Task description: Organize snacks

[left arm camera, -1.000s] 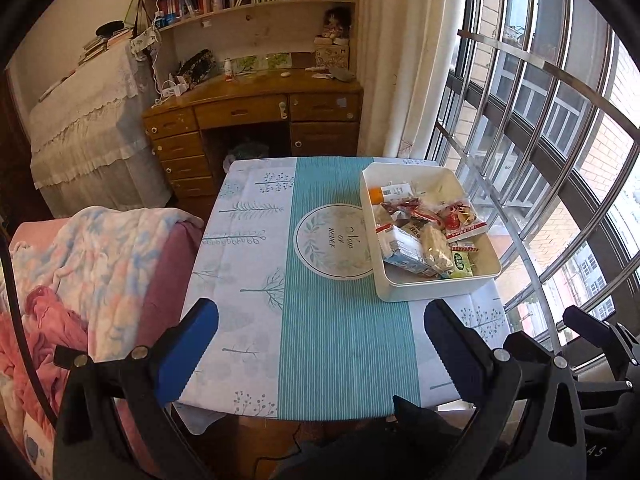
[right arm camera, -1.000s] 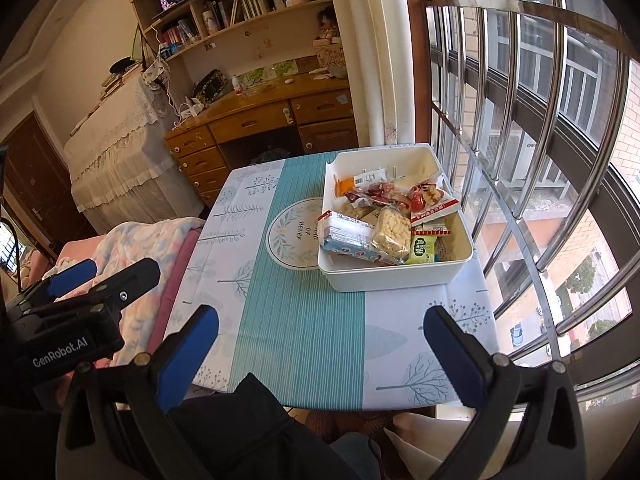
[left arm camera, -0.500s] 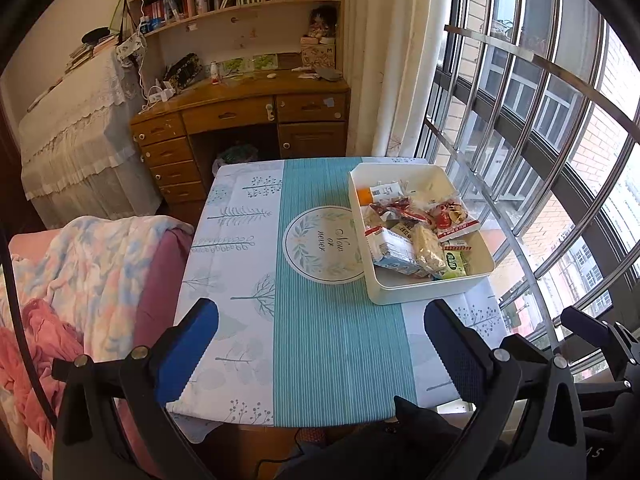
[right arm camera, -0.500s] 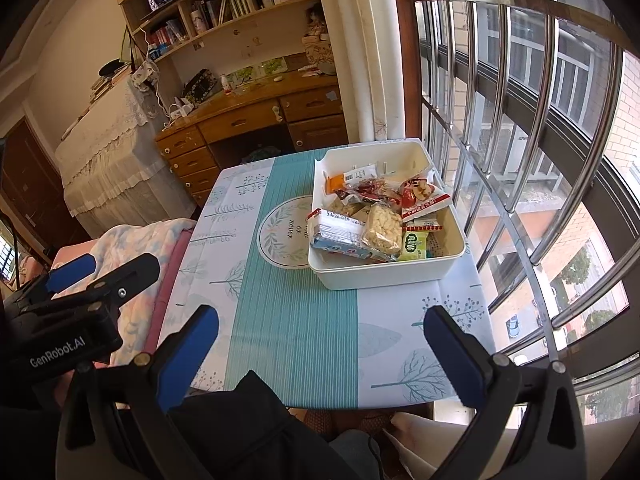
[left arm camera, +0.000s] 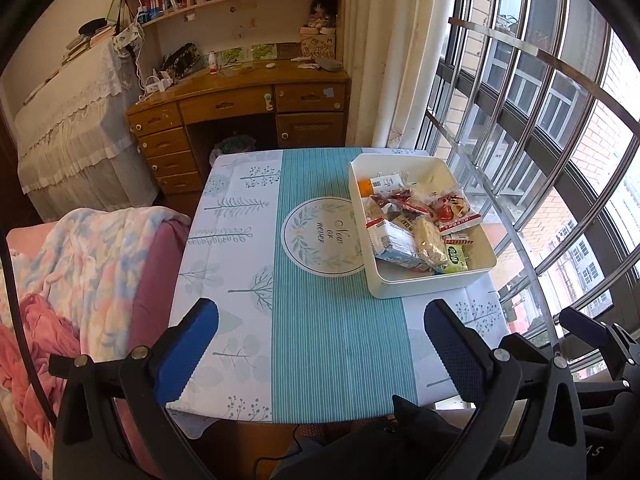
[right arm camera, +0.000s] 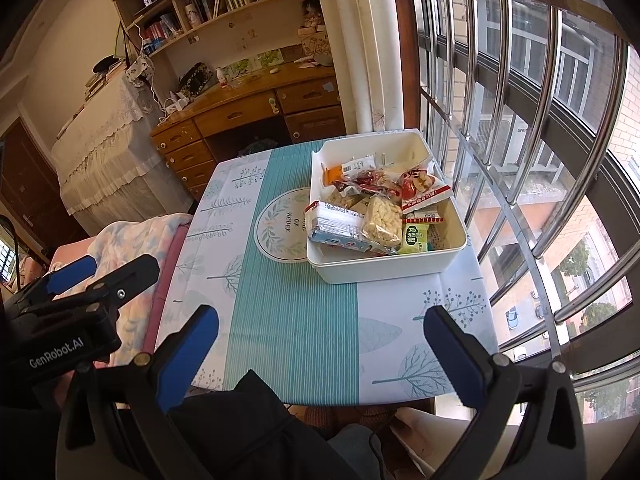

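Right of centre on the tabletop [left arm camera: 320, 340], the white snack bin [left arm camera: 420, 284] runs lengthwise toward the upper frame; both the left claw [left arm camera: 320, 344] and right claw [right arm camera: 320, 344] gape wide, empty.

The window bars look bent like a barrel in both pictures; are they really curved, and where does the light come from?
Left wrist view: fisheye bending, the bars bow most near the frame's edge, corners go black. Right wrist view: the same bowing; daylight comes through the window onto the white box and tablecloth, both sharp.
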The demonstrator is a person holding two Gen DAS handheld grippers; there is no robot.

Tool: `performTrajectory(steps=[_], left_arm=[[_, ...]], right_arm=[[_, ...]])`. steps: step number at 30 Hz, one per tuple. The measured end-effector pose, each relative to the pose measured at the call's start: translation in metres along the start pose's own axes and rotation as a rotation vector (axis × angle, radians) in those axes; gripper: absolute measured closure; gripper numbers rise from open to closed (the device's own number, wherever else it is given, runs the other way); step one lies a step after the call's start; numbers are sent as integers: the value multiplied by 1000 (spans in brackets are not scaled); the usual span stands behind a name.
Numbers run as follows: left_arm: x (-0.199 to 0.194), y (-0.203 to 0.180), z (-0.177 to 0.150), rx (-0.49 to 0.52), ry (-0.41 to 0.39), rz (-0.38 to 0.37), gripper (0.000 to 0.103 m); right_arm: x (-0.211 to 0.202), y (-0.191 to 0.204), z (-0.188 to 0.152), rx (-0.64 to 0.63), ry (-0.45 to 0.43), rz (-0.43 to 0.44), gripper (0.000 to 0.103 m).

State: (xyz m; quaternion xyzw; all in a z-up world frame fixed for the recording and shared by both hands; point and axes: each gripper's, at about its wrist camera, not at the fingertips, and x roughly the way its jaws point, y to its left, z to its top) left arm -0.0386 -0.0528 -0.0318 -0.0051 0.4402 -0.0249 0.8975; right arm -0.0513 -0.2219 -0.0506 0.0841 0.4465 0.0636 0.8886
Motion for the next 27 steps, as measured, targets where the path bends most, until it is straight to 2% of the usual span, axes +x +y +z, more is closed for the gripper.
performTrajectory(steps=[27], left_arm=[[3, 3, 2, -5, 6, -9, 1]], right_arm=[[2, 2, 1, -1, 6, -1, 0]])
